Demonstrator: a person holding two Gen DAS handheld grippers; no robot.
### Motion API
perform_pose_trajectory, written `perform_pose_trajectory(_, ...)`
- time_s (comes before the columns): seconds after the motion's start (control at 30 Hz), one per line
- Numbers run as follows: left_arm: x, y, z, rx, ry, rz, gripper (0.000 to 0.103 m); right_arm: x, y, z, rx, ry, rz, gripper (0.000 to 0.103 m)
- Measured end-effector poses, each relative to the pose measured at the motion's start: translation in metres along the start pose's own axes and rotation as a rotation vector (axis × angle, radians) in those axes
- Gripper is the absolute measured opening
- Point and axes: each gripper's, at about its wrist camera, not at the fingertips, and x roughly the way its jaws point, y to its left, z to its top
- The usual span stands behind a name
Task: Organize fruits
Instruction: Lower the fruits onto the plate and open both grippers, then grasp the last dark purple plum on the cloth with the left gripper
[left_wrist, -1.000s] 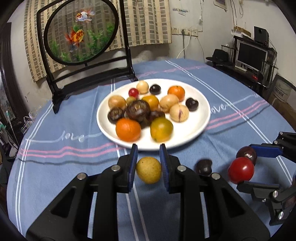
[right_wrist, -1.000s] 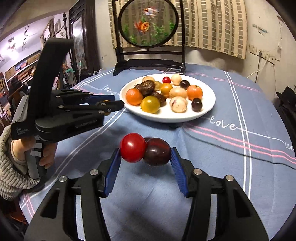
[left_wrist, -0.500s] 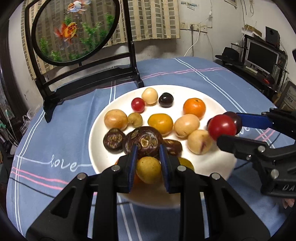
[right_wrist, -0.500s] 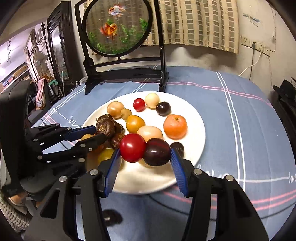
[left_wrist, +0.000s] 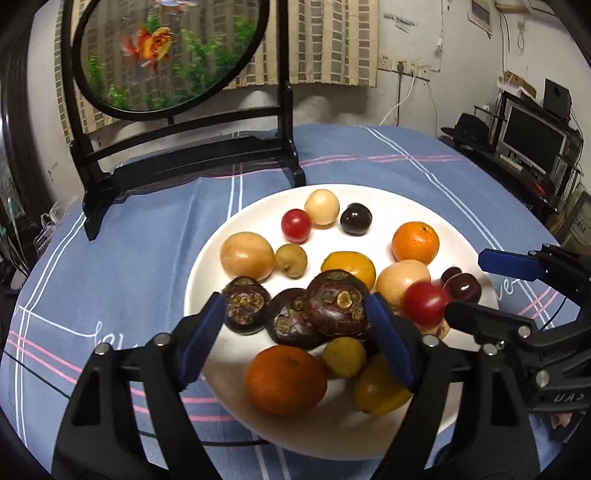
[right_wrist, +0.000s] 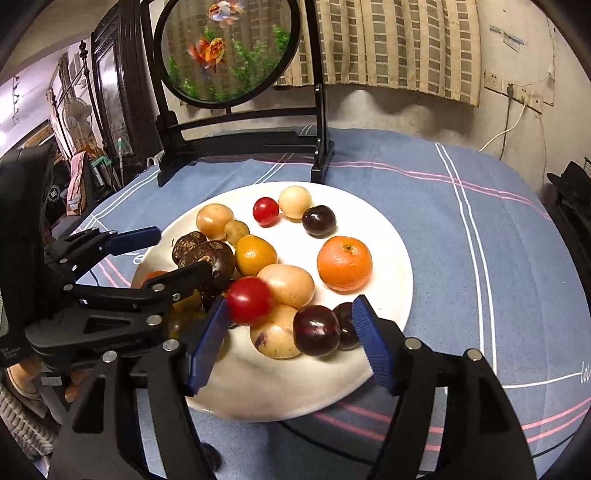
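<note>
Plate (left_wrist: 207, 258): fruit (left_wrist: 343, 356) between spread fingers (left_wrist: 201, 341)

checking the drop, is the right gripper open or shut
Open: the right gripper has its jaws spread wide, and the red tomato and dark plum sit loose over the plate.

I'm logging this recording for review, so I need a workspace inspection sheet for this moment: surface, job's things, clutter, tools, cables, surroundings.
Surface: round table under a blue striped tablecloth.
Job's things: white plate piled with fruit; yellow fruit lying on it between the left tool's fingers; red tomato and dark plum between the right tool's fingers.
Clutter: goldfish screen on black stand behind the plate.
Tools: left tool open; right tool open.
Cables: white cord from wall socket.
Surroundings: monitor, curtain.
</note>
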Motion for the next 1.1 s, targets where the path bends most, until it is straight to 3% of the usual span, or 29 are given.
perform_pose_trajectory(0.3, -0.048, 0.011, -0.023, -0.039, -0.037, -0.001, 0.087, -0.041, 0.001, -0.019, 0.065, -0.045, 0.034, 0.069)
perform_pose_trajectory(0.57, -0.076, -0.027, -0.071, 0.075, -0.021, 0.001, 0.087, -0.080, 0.004, -0.056, 0.124, -0.078, 0.076, 0.070)
perform_pose_trajectory(0.73, -0.080, -0.067, -0.088, 0.227, -0.022, 0.000, 0.088, -0.092, -0.001, -0.080, 0.184, -0.069, 0.129, 0.072)
perform_pose_trajectory(0.93, -0.071, -0.089, -0.097, 0.319, 0.000, 0.005, 0.088, -0.088, 0.003, -0.082, 0.180, -0.039, 0.140, 0.072)
perform_pose_trajectory(1.1, -0.067, -0.093, -0.098, 0.327, 0.019, -0.007, 0.088, -0.085, 0.009, -0.082, 0.160, -0.015, 0.130, 0.072)
